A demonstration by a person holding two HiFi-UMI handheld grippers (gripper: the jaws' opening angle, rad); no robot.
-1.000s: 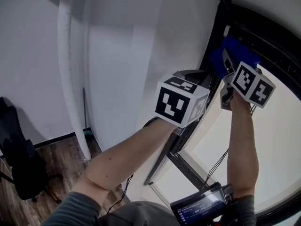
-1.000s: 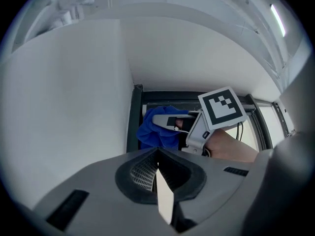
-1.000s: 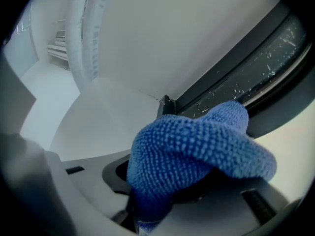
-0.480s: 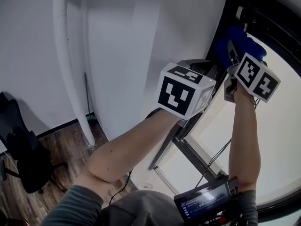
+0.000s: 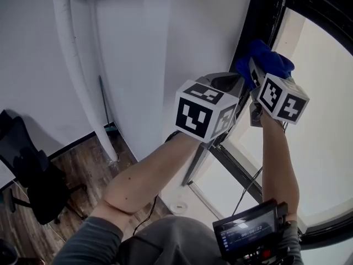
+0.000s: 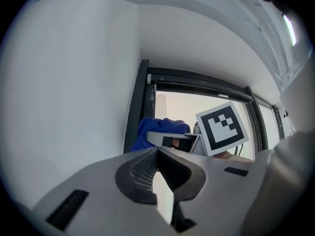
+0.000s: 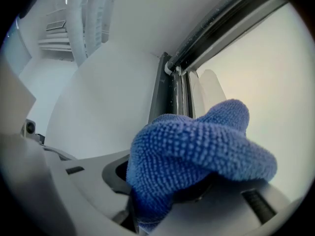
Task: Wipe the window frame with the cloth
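White wall (image 5: 165,48), black window frame (image 5: 258,21), blue cloth (image 7: 197,151) pinched in right gripper (image 5: 255,76), left gripper (image 6: 157,149) closed

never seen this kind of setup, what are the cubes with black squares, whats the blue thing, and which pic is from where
A person holds a two-jaw gripper in each hand; the marker cubes are part of those grippers. The head view comes from a camera on the person's head, looking steeply down. The other two come from cameras riding on each gripper, looking along its jaws. No table here: just a white wall and a dark window frame. The right gripper is shut on a blue cloth, held up by the frame. The left gripper has its jaws together, with nothing between them.
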